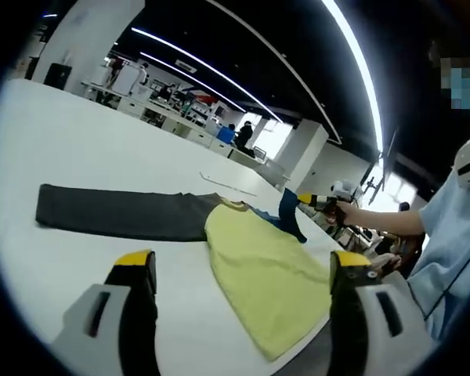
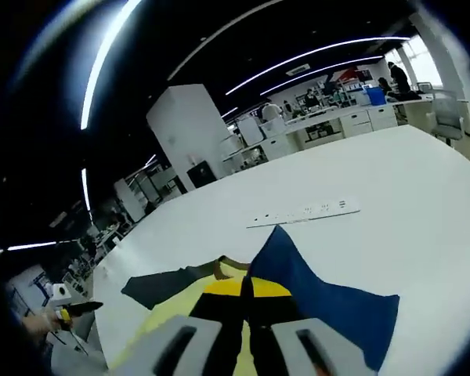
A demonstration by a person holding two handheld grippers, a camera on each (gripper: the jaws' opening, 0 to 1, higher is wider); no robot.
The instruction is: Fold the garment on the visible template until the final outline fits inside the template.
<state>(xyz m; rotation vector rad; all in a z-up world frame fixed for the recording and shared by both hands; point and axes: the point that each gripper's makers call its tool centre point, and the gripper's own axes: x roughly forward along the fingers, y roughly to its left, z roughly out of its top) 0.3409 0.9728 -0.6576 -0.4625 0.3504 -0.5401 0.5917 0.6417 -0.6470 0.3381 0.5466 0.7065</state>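
Note:
The garment lies on the white table [image 1: 78, 149]. It has a yellow body [image 1: 262, 270], a dark grey sleeve [image 1: 117, 211] stretched flat to the left, and a blue sleeve [image 1: 290, 218]. My right gripper [image 1: 312, 201] holds that blue sleeve up off the table at the garment's far side. In the right gripper view its jaws [image 2: 247, 288] are shut on the blue sleeve [image 2: 321, 305], with the yellow body [image 2: 176, 312] and grey sleeve [image 2: 160, 286] below. My left gripper [image 1: 243, 262] is open above the yellow body's near edge, touching nothing.
A thin white strip [image 2: 305, 211] lies on the table beyond the garment, also seen as a strip [image 1: 227, 184] in the left gripper view. A person in a light blue shirt [image 1: 454, 235] stands at the table's right edge. Desks and people fill the far background.

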